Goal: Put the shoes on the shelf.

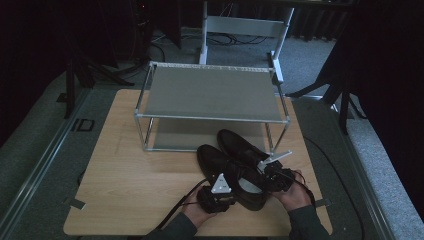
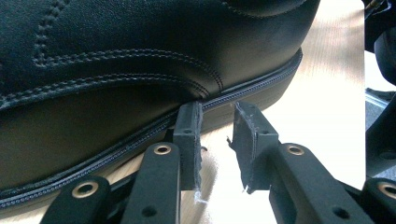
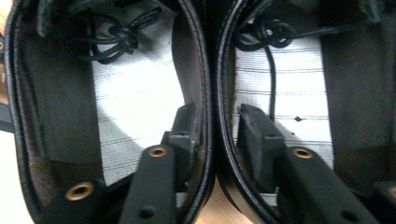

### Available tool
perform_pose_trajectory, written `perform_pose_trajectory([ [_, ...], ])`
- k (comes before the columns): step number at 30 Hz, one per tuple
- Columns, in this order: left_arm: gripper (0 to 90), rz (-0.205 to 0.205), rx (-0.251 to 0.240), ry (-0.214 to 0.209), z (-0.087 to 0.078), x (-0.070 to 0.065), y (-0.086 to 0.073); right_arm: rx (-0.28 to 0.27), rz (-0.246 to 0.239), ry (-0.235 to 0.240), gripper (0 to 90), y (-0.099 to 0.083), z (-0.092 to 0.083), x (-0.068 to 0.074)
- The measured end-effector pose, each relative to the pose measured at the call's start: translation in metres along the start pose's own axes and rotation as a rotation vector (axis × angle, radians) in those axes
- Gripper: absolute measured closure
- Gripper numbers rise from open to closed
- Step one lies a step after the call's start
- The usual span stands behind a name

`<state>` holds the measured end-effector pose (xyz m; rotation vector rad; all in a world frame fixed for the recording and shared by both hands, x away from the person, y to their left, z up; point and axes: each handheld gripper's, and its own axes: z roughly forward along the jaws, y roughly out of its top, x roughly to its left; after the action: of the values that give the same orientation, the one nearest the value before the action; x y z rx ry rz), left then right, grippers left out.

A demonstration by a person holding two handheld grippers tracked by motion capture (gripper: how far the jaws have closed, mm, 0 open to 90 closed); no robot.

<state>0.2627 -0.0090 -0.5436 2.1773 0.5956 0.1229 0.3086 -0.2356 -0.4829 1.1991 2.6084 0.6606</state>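
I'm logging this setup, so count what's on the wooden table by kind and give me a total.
Black shoes: 2 (one at left, one at right)
Metal shoe rack with two shelves: 1
Hand-held grippers: 2 (left, right)
Total: 5

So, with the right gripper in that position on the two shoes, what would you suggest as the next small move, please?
Probably lift the pair a little with the right gripper and start toward the shoe rack. It pinches the adjoining inner walls of both black shoes, one jaw inside each. The left gripper is open beside a sole, holding nothing, and both rack shelves look free.
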Motion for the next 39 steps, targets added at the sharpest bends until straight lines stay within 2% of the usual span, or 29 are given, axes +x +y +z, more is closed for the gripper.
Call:
perform_pose_trajectory([
  [4,71.8,0.000,-0.001,0.003,-0.001,0.001,0.001,-0.009,0.010,0.040,76.3,-0.001,0.001,-0.001],
  [10,71.9,0.000,-0.001,0.007,-0.001,0.002,0.001,-0.010,0.016,0.031,78.8,-0.001,0.001,0.000],
  [14,73.0,-0.009,-0.002,0.010,-0.001,0.003,0.002,-0.018,-0.008,0.020,79.5,-0.002,0.000,0.003],
  [16,73.8,-0.010,-0.003,0.015,-0.002,0.003,0.002,-0.027,0.005,0.023,79.6,-0.002,0.000,0.003],
  [22,80.4,-0.027,-0.018,0.025,-0.007,0.006,0.001,-0.062,0.034,0.035,79.9,-0.005,-0.002,0.005],
  [23,86.3,-0.034,-0.024,0.028,-0.007,0.007,0.001,-0.084,0.050,0.040,79.9,-0.006,-0.003,0.005],
  [24,86.3,-0.037,-0.026,0.031,-0.008,0.007,0.001,-0.084,0.050,0.040,79.9,-0.006,-0.003,0.005],
  [31,88.6,-0.051,-0.040,0.048,-0.011,0.008,0.002,-0.120,0.051,0.006,80.0,-0.003,-0.009,0.013],
  [39,88.6,-0.083,-0.056,0.067,-0.016,0.012,0.003,-0.152,0.049,-0.008,80.2,0.002,-0.011,0.017],
])
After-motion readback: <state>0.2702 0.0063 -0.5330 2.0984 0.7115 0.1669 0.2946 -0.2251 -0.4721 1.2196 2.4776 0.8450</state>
